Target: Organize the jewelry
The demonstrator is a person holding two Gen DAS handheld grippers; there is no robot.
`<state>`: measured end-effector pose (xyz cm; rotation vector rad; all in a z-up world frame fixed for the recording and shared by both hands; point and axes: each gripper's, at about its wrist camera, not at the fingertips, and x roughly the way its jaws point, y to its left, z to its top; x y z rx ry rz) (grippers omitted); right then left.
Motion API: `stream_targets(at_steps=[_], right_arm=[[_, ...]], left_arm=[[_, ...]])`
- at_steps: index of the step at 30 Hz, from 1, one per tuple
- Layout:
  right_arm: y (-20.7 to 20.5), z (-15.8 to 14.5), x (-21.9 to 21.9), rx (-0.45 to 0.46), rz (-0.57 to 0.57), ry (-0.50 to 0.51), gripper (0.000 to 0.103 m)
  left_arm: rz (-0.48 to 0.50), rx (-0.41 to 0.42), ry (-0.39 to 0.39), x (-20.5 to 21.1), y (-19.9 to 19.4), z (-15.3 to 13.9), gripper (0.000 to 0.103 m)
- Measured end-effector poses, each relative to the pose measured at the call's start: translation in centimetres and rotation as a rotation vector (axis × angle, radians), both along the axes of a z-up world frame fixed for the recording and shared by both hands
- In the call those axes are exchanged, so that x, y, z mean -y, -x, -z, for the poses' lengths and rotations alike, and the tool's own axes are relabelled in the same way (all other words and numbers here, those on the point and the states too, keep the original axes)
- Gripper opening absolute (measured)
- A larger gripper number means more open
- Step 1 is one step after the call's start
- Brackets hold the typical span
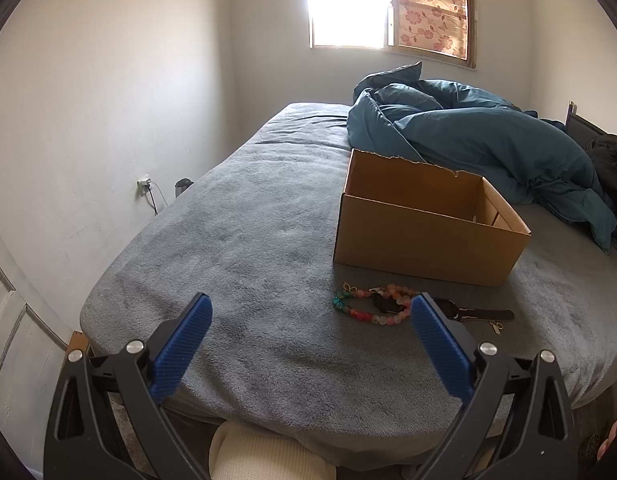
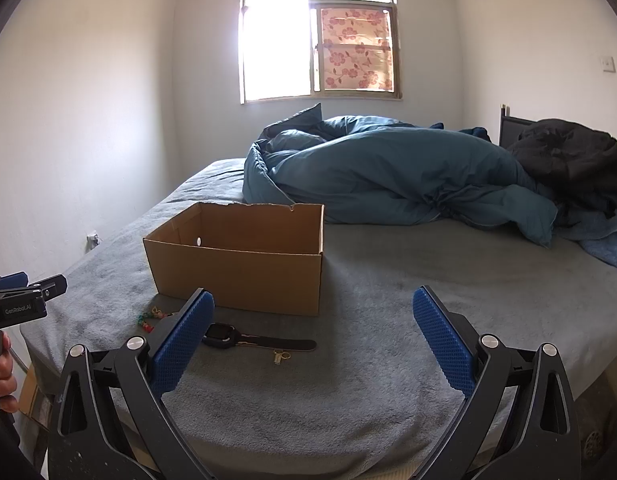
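An open cardboard box (image 1: 424,240) (image 2: 240,272) stands on the grey bed cover. In front of it lie a pink and red bead bracelet (image 1: 372,305) (image 2: 150,320), a black watch (image 2: 224,335) (image 1: 480,314) with its strap stretched right, and a small gold charm (image 2: 281,356) (image 1: 496,326). My left gripper (image 1: 311,312) hovers open above the bed's near edge, the beads just beyond its right finger. My right gripper (image 2: 314,308) is open too, with the watch beside its left finger. Nothing sits between either pair of fingers. The left gripper's body (image 2: 20,300) shows at the right wrist view's left edge.
A rumpled teal duvet (image 2: 388,176) (image 1: 468,136) fills the far side of the bed behind the box. Dark clothing (image 2: 568,160) lies at the headboard on the right. A wall runs along the bed's left side, with a socket (image 1: 144,184). A window (image 2: 316,36) is behind.
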<state>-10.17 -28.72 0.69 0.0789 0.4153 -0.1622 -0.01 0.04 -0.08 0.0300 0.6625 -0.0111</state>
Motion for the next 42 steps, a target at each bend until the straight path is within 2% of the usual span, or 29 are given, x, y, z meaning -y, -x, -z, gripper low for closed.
stream_targets(at_steps=[42], right_arm=[[-0.51,-0.03,-0.85,-0.001,-0.005,0.003,0.096]], left_arm=[[-0.003,-0.005,0.001,-0.15,-0.03,-0.09,0.097]])
